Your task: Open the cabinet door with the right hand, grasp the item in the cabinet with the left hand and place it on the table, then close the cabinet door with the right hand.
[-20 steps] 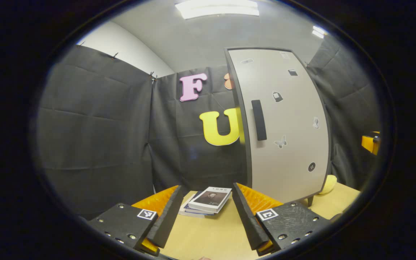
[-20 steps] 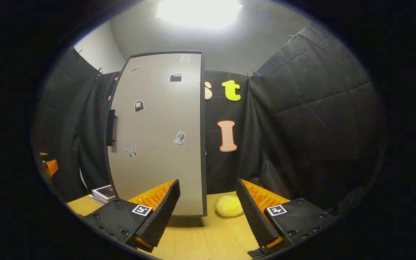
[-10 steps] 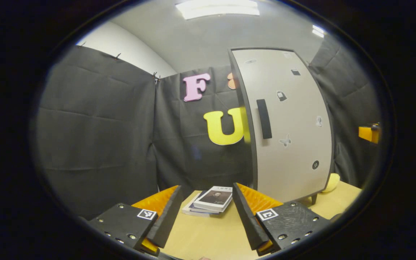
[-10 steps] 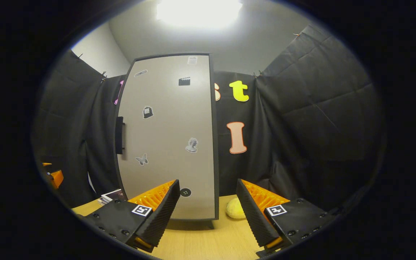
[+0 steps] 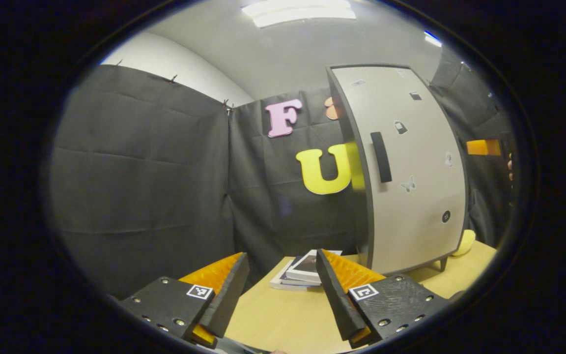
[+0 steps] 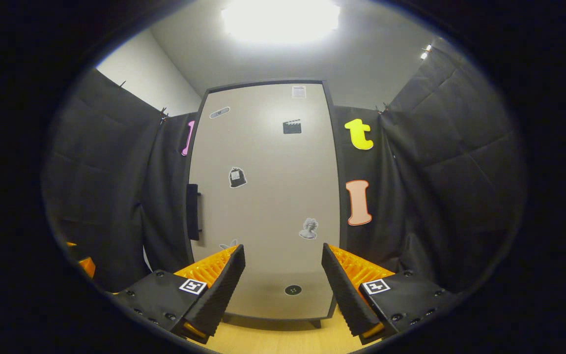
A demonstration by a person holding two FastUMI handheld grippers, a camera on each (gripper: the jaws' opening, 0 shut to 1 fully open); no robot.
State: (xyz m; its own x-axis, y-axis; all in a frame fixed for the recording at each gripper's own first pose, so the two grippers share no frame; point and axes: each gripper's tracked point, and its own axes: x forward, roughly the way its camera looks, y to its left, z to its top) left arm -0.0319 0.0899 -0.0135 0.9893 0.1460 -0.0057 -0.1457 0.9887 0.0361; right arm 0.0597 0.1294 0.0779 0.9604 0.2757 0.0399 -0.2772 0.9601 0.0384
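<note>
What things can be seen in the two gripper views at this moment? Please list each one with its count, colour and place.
cabinet: one, light grey door with dark edge, shut, standing on the table
handle: one, black, upright bar near the door's left edge
stickers: several, dark and grey, scattered on the door
books: a small stack, pale covers, on the table left of the cabinet
soft round thing: one, yellow, on the table right of the cabinet
table: one, light wood
ceiling lamp: one, white, overhead
left gripper: open, holding nothing
right gripper: open, facing the door
</note>
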